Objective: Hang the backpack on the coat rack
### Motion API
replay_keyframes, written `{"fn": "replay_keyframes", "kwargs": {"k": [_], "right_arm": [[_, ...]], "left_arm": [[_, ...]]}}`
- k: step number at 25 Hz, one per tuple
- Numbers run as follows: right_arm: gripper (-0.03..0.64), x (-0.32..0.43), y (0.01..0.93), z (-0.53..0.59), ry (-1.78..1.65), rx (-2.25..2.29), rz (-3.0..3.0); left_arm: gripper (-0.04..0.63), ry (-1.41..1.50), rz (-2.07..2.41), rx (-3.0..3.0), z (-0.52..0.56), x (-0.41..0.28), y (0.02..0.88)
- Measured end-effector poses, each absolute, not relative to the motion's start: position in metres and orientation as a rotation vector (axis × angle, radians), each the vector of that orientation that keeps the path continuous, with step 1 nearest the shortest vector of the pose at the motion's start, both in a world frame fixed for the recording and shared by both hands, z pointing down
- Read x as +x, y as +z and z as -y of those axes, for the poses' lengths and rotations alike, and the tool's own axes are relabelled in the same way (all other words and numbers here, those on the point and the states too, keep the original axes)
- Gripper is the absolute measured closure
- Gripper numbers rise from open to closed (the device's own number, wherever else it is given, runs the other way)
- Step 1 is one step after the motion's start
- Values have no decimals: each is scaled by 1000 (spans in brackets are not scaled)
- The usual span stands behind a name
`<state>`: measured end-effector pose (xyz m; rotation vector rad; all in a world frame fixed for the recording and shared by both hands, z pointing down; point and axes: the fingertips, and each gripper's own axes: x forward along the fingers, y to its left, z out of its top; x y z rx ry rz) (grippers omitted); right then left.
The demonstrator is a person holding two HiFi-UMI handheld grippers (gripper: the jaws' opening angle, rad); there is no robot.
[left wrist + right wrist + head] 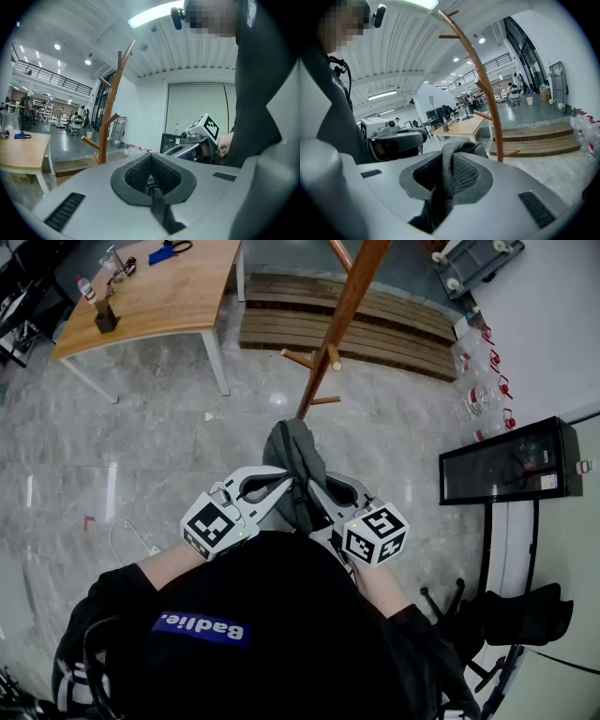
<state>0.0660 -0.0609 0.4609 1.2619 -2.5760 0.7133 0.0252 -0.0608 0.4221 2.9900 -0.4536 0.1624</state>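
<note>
The grey backpack [292,456] hangs between my two grippers, close to my chest and just short of the foot of the brown wooden coat rack [342,315]. My left gripper [284,487] is shut on a thin black strap [158,208] of the backpack. My right gripper [316,489] is shut on a fold of the backpack's grey fabric [449,171]. The coat rack [110,101] stands ahead with bare pegs, and in the right gripper view the coat rack [487,89] rises just beyond the jaws. Most of the bag is hidden below the grippers.
A wooden table [159,287] stands at the far left and a low wooden platform [384,324] lies behind the rack. At the right are water bottles [480,381], a black cabinet [511,463] and an office chair [511,615]. A white cable [131,540] lies on the floor.
</note>
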Motion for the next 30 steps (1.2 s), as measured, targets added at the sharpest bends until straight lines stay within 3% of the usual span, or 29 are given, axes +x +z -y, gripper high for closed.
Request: {"fn": "replay_keyframes", "kwargs": {"k": [14,30], "right_arm": [[552,58,456,61,673,1171,2607],[552,65,364,98,453,348,2690]], "left_arm": [[588,160,475,2995,61,19,418],[588,121,603,2990,72,8,414]]}}
